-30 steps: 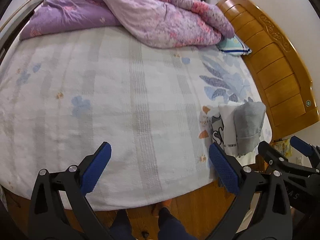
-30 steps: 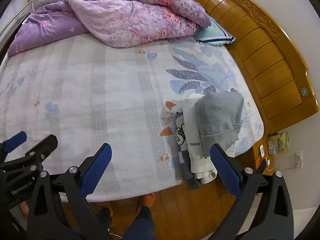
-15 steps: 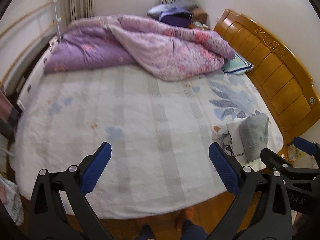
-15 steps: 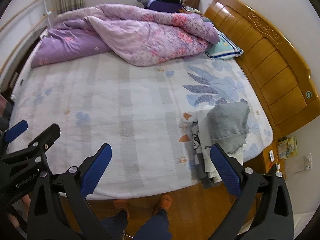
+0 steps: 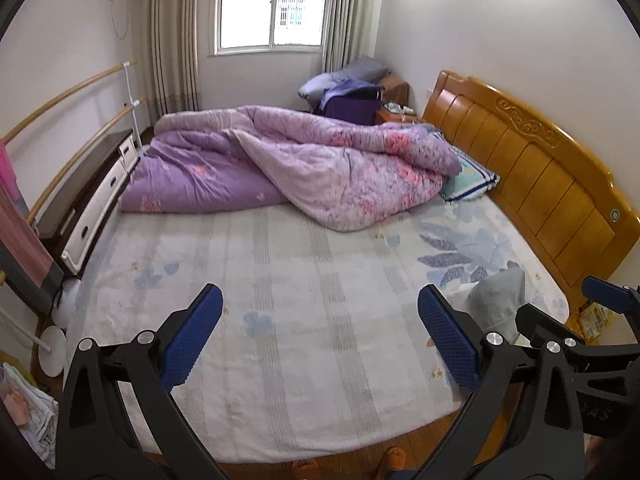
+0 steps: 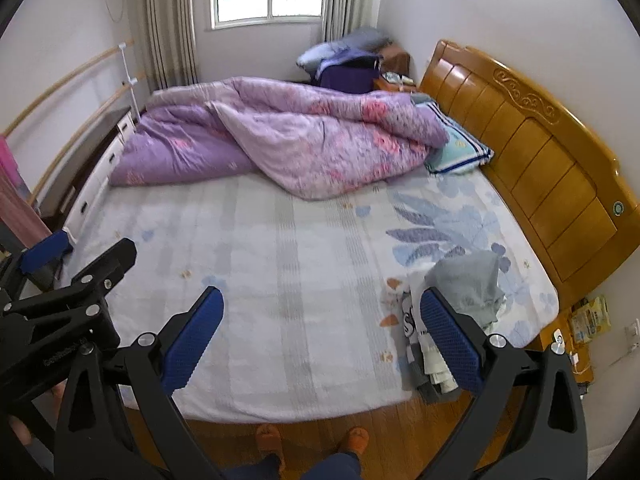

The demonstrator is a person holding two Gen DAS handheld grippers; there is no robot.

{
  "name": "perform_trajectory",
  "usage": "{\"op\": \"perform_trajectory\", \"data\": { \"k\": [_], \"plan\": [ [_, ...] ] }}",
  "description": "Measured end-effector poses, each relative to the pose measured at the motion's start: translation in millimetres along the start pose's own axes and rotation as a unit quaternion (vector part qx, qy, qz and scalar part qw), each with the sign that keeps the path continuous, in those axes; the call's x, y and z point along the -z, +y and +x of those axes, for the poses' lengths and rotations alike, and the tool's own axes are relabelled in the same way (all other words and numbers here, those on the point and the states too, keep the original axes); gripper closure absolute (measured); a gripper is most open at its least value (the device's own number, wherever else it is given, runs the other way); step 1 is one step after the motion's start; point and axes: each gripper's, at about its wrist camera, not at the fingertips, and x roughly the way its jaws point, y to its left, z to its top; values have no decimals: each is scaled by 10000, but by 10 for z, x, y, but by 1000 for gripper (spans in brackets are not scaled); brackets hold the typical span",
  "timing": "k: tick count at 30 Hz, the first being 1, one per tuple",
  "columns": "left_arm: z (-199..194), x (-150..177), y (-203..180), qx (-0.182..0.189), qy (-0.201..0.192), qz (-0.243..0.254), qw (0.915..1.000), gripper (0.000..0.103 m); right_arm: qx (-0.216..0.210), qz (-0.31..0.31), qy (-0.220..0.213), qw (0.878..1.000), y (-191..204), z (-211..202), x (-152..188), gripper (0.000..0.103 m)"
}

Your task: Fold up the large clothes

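Observation:
A small stack of folded clothes, a grey piece (image 6: 468, 284) on top of white printed ones (image 6: 424, 340), lies at the bed's near right corner; the grey piece shows in the left wrist view (image 5: 500, 300). My left gripper (image 5: 320, 336) is open and empty, held above the near edge of the bed. My right gripper (image 6: 320, 336) is open and empty, with its right finger in front of the stack. The left gripper also shows in the right wrist view (image 6: 60, 256), and the right gripper in the left wrist view (image 5: 580, 320).
The bed (image 5: 312, 280) has a pale floral sheet. A purple quilt (image 5: 288, 160) is heaped at its far side, with a pillow (image 5: 468, 180) by the wooden headboard (image 5: 540, 184). A low cabinet (image 5: 88, 208) stands left. My feet in orange slippers (image 6: 312, 440) are on the wooden floor.
Both grippers have pulled back and tilted up from the bed. The view now takes in the whole bed, the window and walls. Both stay open and empty.

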Motion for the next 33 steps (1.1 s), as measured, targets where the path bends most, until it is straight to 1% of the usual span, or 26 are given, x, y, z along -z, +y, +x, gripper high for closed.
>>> {"op": "perform_trajectory", "data": {
  "k": [4,7,9,12,16,22,33],
  "plan": [
    [-310,-53,-62,-300,-474,122,9983,5,-33,-14,-319,9995,-1,-220,-42,8],
    [-478,-94,-79,-409,-638,157,9970,5,-22,-34,-499,9987,-16,-329,-55,8],
    [-534,-126,-64,-355,-604,148,9974,5,-11,-49,-612,9981,-16,-403,-59,8],
    [-634,-147,-55,-230,-591,79,9980,5,127,-137,-769,9969,-10,-509,-61,8],
    [-727,-165,-65,-162,-674,105,9975,5,181,-133,-883,9958,-38,-607,-35,8],
    [-808,-161,-104,-156,-763,120,9969,5,198,-69,-922,9955,-71,-646,-20,8],
    [-827,-152,-119,-190,-780,152,9967,5,254,-68,-955,9951,-54,-666,10,8]
  ]
}}
